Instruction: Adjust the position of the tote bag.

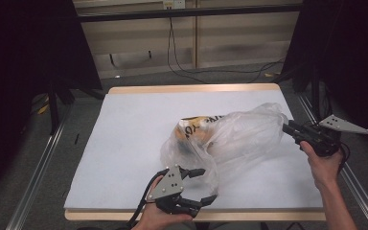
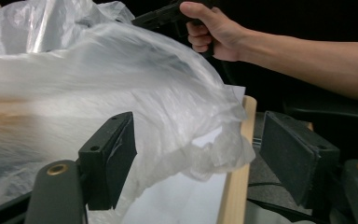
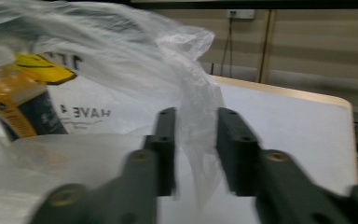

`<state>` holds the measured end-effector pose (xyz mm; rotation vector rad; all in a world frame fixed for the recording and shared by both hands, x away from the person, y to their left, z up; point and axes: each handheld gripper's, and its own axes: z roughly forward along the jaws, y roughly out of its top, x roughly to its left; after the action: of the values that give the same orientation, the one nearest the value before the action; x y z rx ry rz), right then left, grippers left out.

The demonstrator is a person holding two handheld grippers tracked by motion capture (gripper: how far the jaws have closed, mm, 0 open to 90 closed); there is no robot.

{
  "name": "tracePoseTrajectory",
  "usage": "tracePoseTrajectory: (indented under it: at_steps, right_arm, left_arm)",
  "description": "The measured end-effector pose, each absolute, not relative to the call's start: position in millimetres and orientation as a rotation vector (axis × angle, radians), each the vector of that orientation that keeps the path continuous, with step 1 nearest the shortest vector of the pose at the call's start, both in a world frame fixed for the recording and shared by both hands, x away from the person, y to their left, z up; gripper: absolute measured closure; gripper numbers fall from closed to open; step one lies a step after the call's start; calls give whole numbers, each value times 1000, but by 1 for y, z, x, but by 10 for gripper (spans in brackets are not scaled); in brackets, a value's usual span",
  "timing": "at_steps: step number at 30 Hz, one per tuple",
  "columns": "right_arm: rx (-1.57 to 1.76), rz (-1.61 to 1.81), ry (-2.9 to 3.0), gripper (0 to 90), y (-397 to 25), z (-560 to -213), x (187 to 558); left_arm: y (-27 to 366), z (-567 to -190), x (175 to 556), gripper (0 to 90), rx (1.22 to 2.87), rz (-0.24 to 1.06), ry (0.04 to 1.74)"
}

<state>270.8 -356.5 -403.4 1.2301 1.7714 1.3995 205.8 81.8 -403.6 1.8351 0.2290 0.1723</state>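
Note:
A clear plastic bag [image 1: 242,134] lies crumpled on the white mat [image 1: 129,143], with an orange and yellow bottle [image 1: 195,127] inside it. In the right gripper view the bottle [image 3: 14,102] shows through the film beside black printed lettering. My right gripper [image 1: 286,128] is at the bag's right end, and its jaws [image 3: 196,140] pinch a bunched strand of the bag [image 3: 193,98]. My left gripper [image 1: 208,184] stands wide open at the bag's near corner. A loose fold of the bag [image 2: 205,140] hangs between its pads [image 2: 198,149] without being touched.
The wooden table edge [image 1: 196,215] runs just below the left gripper. A hand [image 2: 214,32] holds the right gripper across the bag. Black stands [image 1: 52,96] flank the table, metal rails [image 1: 33,182] run along both sides, and cables [image 1: 211,74] lie on the floor beyond.

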Motion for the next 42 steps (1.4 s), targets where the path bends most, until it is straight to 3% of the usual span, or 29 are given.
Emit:
tracePoseTrajectory:
  at_steps: [3,5,8,10,11,14,26,32,42]
  right_arm:
    - [1192,1430,1799,884,-354,-402,269]
    - [1186,1443,1803,900,-353,-402,267]
    - [1175,1444,1825,900,-350,-401,266]
    - [1169,1457,1837,900,-349,-401,265]
    - [1169,1457,1837,900,-349,-401,265]
    - [1163,1458,1853,900,-346,-403,265]
    - [1153,1460,1878,900,-343,-402,265]
    - [1146,1469,1873,900,-344,-402,264]
    - [1142,1485,1874,900,-344,-402,264]
  left_arm:
    - [83,-409,212,326,1853,172,250]
    - [84,-413,215,386,1873,178,256]
    - [85,-416,218,534,1876,159,267]
    - [85,-416,221,713,1879,142,241]
    - [85,-415,222,713,1884,138,244]
    - [85,-416,222,894,1897,97,218]
    - [79,-413,209,894,1888,-4,168]
    - [72,-416,203,684,1912,39,161]
    - [58,-422,203,594,1980,110,142]
